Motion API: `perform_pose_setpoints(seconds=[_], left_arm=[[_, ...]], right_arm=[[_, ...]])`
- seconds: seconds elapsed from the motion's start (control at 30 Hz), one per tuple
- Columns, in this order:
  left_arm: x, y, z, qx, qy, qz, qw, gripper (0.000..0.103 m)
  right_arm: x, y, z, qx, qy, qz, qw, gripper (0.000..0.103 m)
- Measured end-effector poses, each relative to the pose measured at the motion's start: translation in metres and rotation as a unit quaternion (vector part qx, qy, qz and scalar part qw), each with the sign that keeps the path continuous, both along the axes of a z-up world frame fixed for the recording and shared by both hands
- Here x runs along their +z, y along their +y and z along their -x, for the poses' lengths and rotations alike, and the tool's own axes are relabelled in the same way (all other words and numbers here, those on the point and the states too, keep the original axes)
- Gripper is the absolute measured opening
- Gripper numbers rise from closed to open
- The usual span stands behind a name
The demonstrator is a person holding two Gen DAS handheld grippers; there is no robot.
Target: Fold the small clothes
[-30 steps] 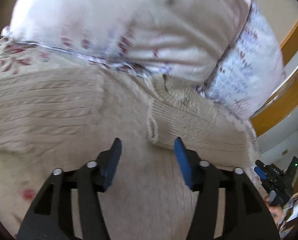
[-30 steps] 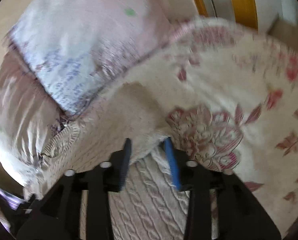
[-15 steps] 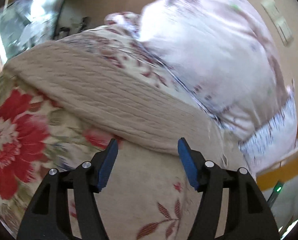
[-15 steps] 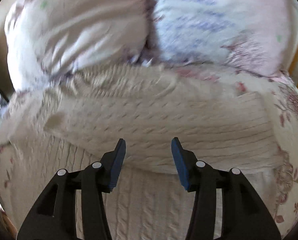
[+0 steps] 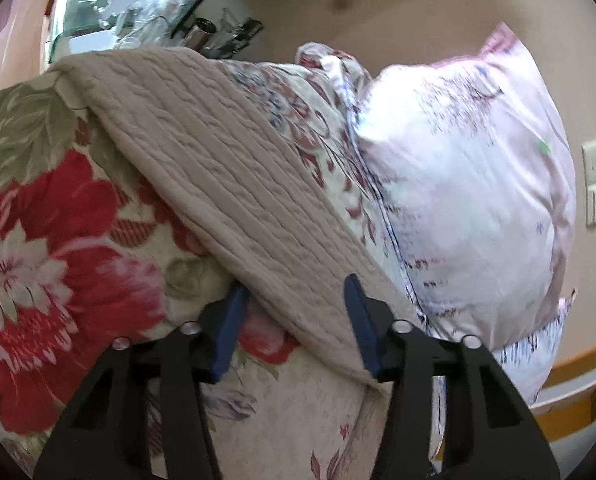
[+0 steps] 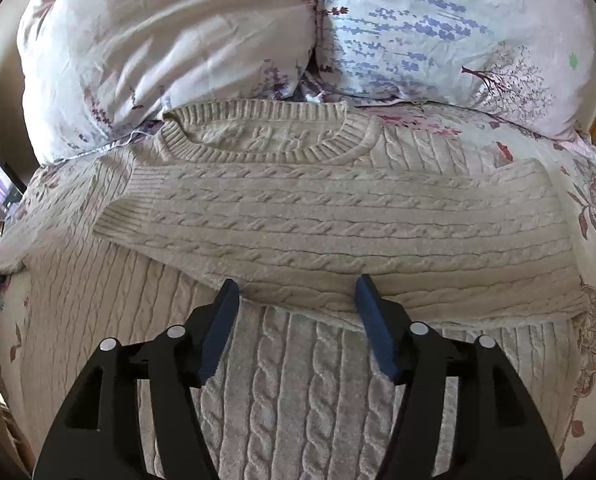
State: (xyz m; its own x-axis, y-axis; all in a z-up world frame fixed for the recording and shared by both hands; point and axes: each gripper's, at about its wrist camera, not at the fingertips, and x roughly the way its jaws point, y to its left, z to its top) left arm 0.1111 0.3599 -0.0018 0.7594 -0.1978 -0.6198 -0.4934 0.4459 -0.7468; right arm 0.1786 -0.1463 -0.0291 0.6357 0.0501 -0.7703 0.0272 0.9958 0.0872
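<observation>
Mid-frame, the cream sweater [image 6: 318,216] lies sleeve-folded on the bed [image 5: 38,240]; left gripper [image 5: 294,320] closing around its edge, pads not yet pressing; right gripper [image 6: 296,320] spreading, empty.

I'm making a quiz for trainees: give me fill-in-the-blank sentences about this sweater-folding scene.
1. The beige cable-knit sweater lies on a ____-patterned bedspread.
2. One sleeve is folded ____ the sweater's chest.
3. Behind the ribbed collar sit two ____.
4. The right gripper fingers stand ____, clamping nothing.

Missing words: floral; across; pillows; open
</observation>
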Motion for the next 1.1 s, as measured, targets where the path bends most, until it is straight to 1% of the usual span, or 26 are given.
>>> perform_pose_setpoints(seconds=[0.07, 0.1, 0.17, 0.2, 0.27, 0.33, 0.47, 0.57, 0.63, 0.67, 0.73, 0.8, 0.83, 0.9, 0.97, 1.07, 1.1], left_arm=[[-0.002, 0.005, 0.0, 0.008, 0.003, 0.001, 1.0, 0.033], [-0.004, 0.007, 0.0, 0.012, 0.006, 0.003, 0.9999, 0.03], [-0.008, 0.014, 0.002, 0.022, 0.009, 0.014, 0.9996, 0.016], [-0.01, 0.017, 0.002, 0.024, 0.009, 0.018, 0.9995, 0.014], [-0.011, 0.021, 0.001, 0.028, 0.015, 0.014, 0.9994, 0.007], [-0.006, 0.021, 0.0, 0.03, 0.012, 0.007, 0.9995, 0.006], [0.026, 0.008, -0.009, 0.024, -0.018, -0.041, 0.9987, 0.005], [0.056, -0.014, -0.022, -0.002, -0.057, -0.058, 0.9967, 0.005], [0.078, -0.041, -0.034, -0.033, -0.086, -0.074, 0.993, 0.005], [0.085, -0.055, -0.04, -0.049, -0.097, -0.08, 0.9908, 0.005], [0.101, -0.097, -0.056, -0.098, -0.123, -0.093, 0.9832, 0.005], [0.109, -0.137, -0.068, -0.145, -0.141, -0.1, 0.9741, 0.005], [0.11, -0.164, -0.076, -0.175, -0.149, -0.103, 0.9678, 0.005], [0.105, -0.208, -0.087, -0.225, -0.155, -0.099, 0.9569, 0.005], [0.092, -0.258, -0.099, -0.276, -0.149, -0.097, 0.9447, 0.005], [0.068, -0.307, -0.106, -0.319, -0.129, -0.092, 0.9344, 0.005], [0.062, -0.317, -0.107, -0.327, -0.123, -0.092, 0.9327, 0.005]], right_arm=[[0.001, 0.0, 0.002, 0.001, -0.002, -0.003, 1.0, 0.064], [0.001, -0.002, 0.003, 0.001, -0.003, -0.008, 1.0, 0.064], [0.003, -0.007, 0.006, 0.001, -0.005, -0.024, 1.0, 0.064], [0.005, -0.009, 0.008, 0.0, -0.006, -0.032, 0.999, 0.064], [0.008, -0.014, 0.012, 0.001, -0.009, -0.04, 0.999, 0.064], [0.01, -0.018, 0.017, 0.002, -0.01, -0.049, 0.999, 0.064], [0.014, -0.028, 0.024, 0.001, -0.016, -0.063, 0.998, 0.064], [0.019, -0.036, 0.028, -0.003, -0.021, -0.073, 0.997, 0.064], [0.021, -0.043, 0.032, -0.007, -0.027, -0.077, 0.997, 0.064], [0.022, -0.045, 0.033, -0.009, -0.029, -0.079, 0.996, 0.064], [0.023, -0.051, 0.036, -0.013, -0.033, -0.082, 0.996, 0.064], [0.023, -0.059, 0.039, -0.02, -0.037, -0.085, 0.996, 0.064], [0.022, -0.063, 0.04, -0.024, -0.038, -0.085, 0.995, 0.064], [0.019, -0.069, 0.043, -0.031, -0.037, -0.086, 0.995, 0.064], [0.016, -0.076, 0.045, -0.04, -0.034, -0.086, 0.995, 0.064], [0.011, -0.087, 0.049, -0.054, -0.029, -0.086, 0.994, 0.064], [0.011, -0.09, 0.05, -0.056, -0.028, -0.086, 0.994, 0.064]])
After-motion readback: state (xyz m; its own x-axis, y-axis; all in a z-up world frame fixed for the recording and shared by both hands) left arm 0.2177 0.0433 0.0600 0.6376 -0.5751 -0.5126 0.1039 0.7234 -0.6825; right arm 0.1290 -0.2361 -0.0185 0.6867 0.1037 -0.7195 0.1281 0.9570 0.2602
